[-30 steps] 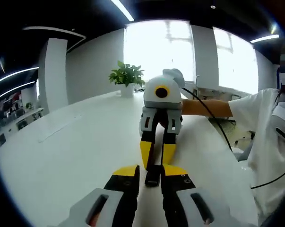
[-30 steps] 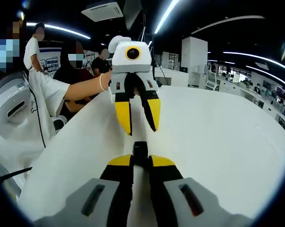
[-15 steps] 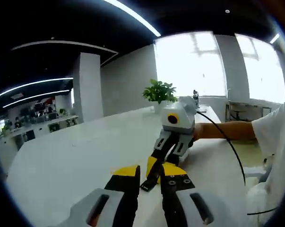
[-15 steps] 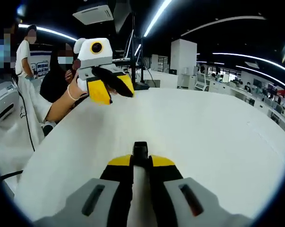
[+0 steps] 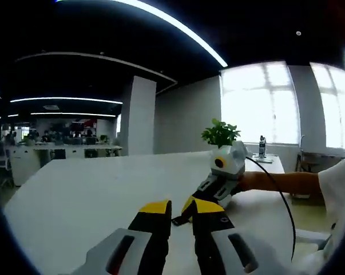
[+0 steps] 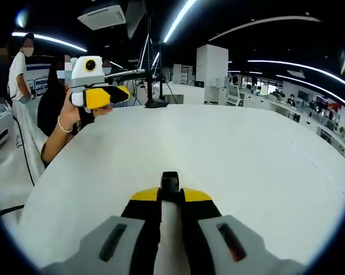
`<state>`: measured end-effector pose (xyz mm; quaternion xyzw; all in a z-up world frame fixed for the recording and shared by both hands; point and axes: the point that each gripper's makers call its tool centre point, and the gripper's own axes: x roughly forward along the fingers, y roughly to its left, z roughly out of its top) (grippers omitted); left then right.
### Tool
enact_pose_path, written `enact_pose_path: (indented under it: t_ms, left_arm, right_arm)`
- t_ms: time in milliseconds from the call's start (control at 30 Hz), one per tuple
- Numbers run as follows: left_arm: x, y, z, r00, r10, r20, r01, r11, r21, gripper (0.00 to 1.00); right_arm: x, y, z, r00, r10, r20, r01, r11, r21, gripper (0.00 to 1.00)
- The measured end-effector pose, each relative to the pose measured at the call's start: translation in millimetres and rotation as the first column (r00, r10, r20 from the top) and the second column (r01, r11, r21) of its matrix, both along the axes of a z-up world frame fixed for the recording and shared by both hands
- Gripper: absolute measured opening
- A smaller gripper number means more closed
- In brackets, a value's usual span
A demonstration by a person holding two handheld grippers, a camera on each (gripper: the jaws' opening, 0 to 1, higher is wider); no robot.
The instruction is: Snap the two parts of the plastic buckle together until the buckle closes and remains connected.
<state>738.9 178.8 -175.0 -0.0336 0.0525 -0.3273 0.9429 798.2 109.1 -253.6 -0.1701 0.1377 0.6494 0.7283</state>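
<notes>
Left gripper view: no legible writing. The left gripper [image 5: 178,213], jaws slightly apart and holding nothing, is raised above the white table [image 5: 86,189]. Beyond it, the right gripper [image 5: 190,211] pinches a black buckle piece [image 5: 177,220]. A potted plant [image 5: 220,135] stands behind.

Right gripper view: the right gripper [image 6: 170,196], jaws pressed together, clamps the black buckle piece [image 6: 170,183], whose long axis points forward along the jaws. The left gripper [image 6: 112,95] hangs well apart at upper left. Seated people [image 6: 52,94] and a tripod [image 6: 152,86] lie behind.

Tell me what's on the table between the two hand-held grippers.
Nothing: in the right gripper view, bare white table separates the right hand-held gripper, shut on the black buckle, from the left hand-held gripper.
</notes>
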Motion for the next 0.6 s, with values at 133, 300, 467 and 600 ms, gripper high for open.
enact_pose_path:
  t_ms: [133, 300, 467, 600]
  left_arm:
    - [-0.1, 1.0, -6.9, 1.000, 0.010, -0.008, -0.010, 1.000, -0.001, 0.14]
    - [-0.3, 5.0, -9.4, 0.999, 0.029, -0.024, -0.030, 0.999, -0.035, 0.15]
    - [-0.6, 8.7, -13.5, 0.998, 0.065, -0.028, -0.065, 0.998, -0.022, 0.18]
    - [-1.7, 8.3, -17.3, 0.996, 0.081, -0.028, -0.081, 0.997, 0.002, 0.22]
  right_arm:
    - [6.9, 1.7, -1.0, 1.000, -0.021, -0.006, 0.021, 1.000, 0.004, 0.12]
    - [17.7, 1.8, -1.9, 0.999, -0.051, -0.002, 0.051, 0.999, 0.002, 0.12]
    - [30.3, 0.5, -2.2, 0.996, -0.086, -0.006, 0.086, 0.996, 0.004, 0.12]
    - [40.7, 1.0, -1.9, 0.994, -0.112, -0.019, 0.112, 0.994, 0.016, 0.12]
